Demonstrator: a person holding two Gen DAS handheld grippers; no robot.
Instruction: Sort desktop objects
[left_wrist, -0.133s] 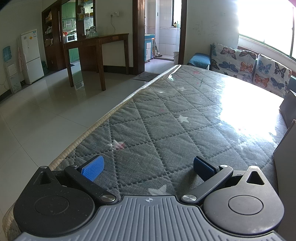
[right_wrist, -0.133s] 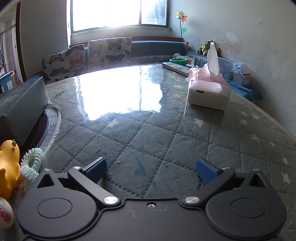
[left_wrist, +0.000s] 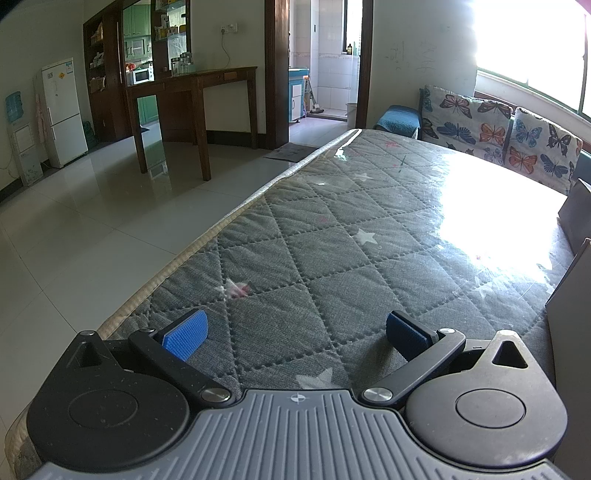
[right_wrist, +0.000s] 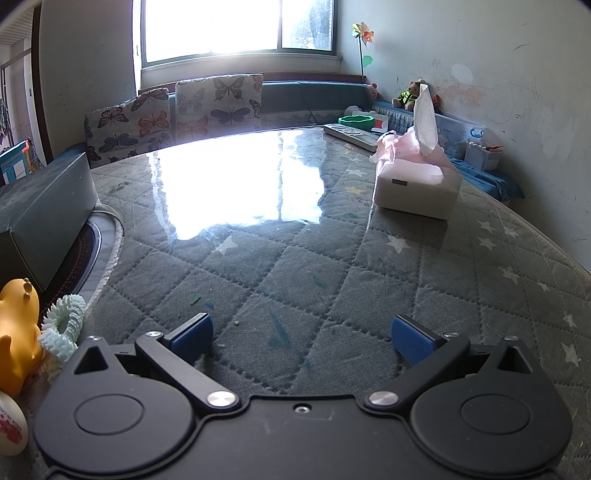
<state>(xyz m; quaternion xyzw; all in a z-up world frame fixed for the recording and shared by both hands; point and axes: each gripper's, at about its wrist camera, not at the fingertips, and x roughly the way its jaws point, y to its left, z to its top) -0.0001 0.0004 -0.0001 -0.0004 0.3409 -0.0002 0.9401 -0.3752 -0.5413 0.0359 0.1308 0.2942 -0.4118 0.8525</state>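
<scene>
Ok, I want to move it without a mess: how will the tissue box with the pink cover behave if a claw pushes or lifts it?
The tissue box looks light for its size, so a push would probably slide it on the glossy table cover. Its pink cover seems loose cloth and may shift. The upright tissue would likely flop.

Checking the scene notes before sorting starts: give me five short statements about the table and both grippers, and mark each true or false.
1. The right gripper has open fingers with nothing between them. True.
2. The left gripper is shut on a toy. False: it is open and empty.
3. A white tissue box with a pink cover stands on the grey quilted tabletop. True.
4. The orange rubber duck lies at the right edge of the right wrist view. False: at the left edge.
5. The pale green spiky ring lies beside the duck. True.
</scene>
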